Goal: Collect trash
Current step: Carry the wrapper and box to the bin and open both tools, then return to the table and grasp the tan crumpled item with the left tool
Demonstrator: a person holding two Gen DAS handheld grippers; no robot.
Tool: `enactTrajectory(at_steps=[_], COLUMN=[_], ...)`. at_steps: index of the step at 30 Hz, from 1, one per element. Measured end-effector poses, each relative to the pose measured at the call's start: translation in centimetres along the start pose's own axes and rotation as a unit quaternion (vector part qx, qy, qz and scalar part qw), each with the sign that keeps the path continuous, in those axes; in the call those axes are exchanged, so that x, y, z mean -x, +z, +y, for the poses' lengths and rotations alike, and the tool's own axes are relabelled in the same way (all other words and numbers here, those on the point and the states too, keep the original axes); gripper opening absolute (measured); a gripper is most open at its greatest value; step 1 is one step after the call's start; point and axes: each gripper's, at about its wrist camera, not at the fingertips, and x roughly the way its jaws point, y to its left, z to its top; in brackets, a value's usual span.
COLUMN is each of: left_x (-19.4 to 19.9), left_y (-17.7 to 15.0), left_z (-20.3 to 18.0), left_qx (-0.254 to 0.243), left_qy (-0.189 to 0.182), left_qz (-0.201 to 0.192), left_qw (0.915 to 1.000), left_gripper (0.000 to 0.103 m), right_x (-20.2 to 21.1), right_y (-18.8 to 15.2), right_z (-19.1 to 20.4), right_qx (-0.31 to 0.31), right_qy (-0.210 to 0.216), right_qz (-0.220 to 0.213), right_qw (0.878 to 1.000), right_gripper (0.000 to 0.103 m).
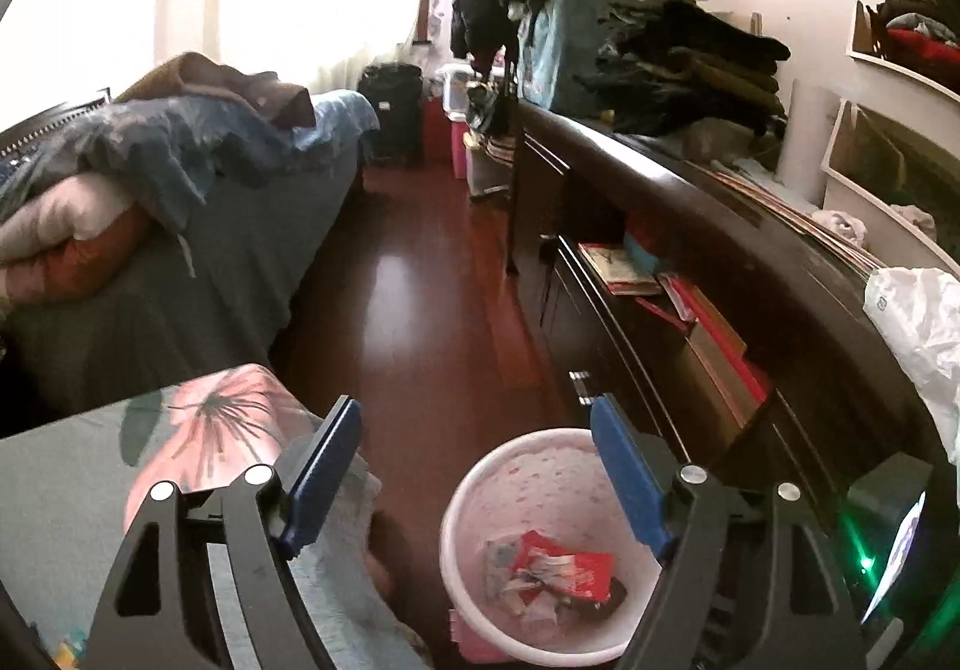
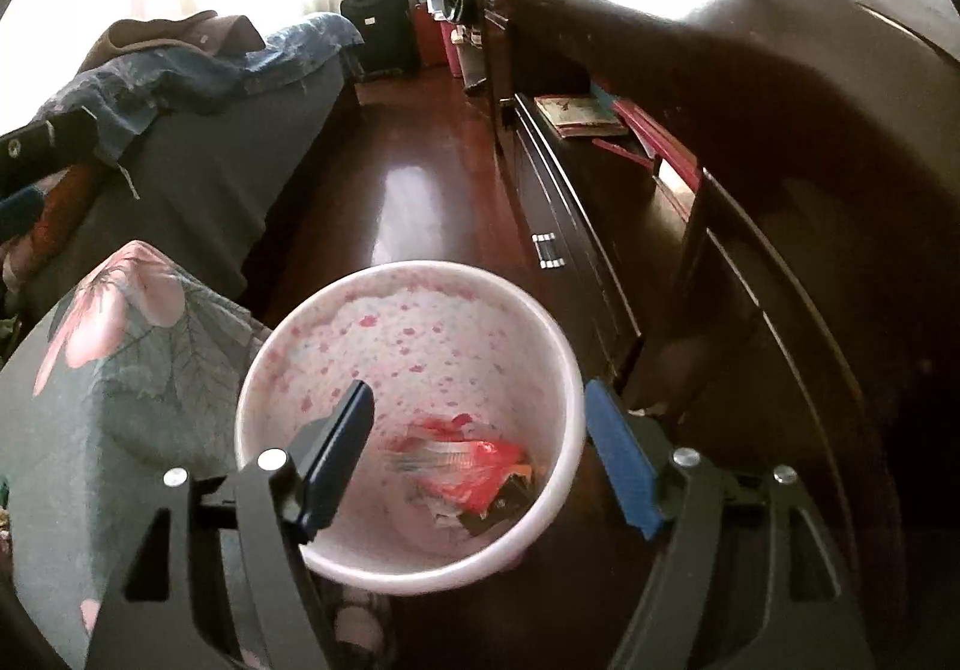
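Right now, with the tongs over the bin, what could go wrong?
1. The round white bin with pink speckles stands free on the shiny dark wood floor. The open right tongs hang over its rim, so a bump might tip it.
2. The red and silver wrappers inside could then spill.
3. The white plastic bag hangs off the dark dresser top and could slip down.

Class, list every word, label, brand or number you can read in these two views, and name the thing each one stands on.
No text can be read in either view.
Red wrappers in the pink bin: print too blurred.
White plastic bag: a small mark, too small to read.
Books on the dresser shelf: covers blurred.
Black suitcase: a pale tag, unreadable.
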Motion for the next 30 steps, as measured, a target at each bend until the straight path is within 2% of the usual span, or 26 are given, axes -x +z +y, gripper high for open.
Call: enactTrajectory(at_steps=[5,16,21,28,30], left_x=[2.3,9.4,12.6,15.7,16.3], left_y=[0.0,-2.4,-5.2,-10.0,-11.4], left_z=[0.8,5.5,8.8,15.1,16.8], left_qx=[0.007,0.029,0.039,0.098,0.116], left_qy=[0.007,0.08,0.139,0.188,0.192], left_qz=[-0.011,-0.016,-0.009,0.031,0.044], left_qw=[0.9999,0.9963,0.9895,0.9767,0.9736], left_gripper=[0.08,0.084,0.088,0.089,0.087], right_x=[1.4,7.8,10.9,14.0,14.7], right_y=[-1.0,-3.6,-4.4,-6.0,-6.4], right_z=[0.9,4.6,7.9,13.6,14.9], right_qx=[0.009,0.025,0.055,0.11,0.123], right_qy=[0.0,0.044,0.08,0.128,0.137], right_qz=[0.001,0.007,0.005,0.007,0.008], right_qw=[1.0,0.999,0.995,0.986,0.983], right_gripper=[0.077,0.085,0.089,0.089,0.089])
